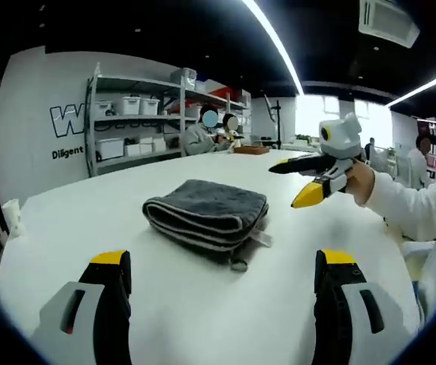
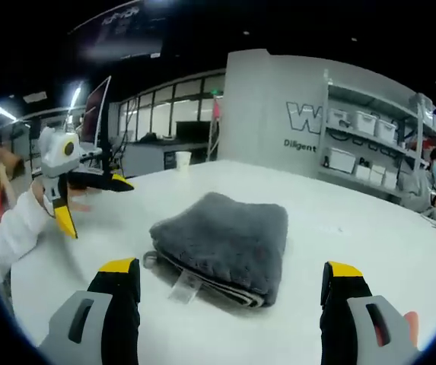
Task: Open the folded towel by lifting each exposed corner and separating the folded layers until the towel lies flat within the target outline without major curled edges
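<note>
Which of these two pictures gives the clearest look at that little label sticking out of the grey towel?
The right gripper view: the label hangs at the near edge of the folded towel, large and facing the camera. In the left gripper view the label is smaller, poking out at the towel's right corner.

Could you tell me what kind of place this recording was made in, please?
Probably an open-plan lab or workshop office. Metal shelving holds white storage bins, people sit at a far desk, and strip lights run overhead. A folded grey towel lies on a large white table.
</note>
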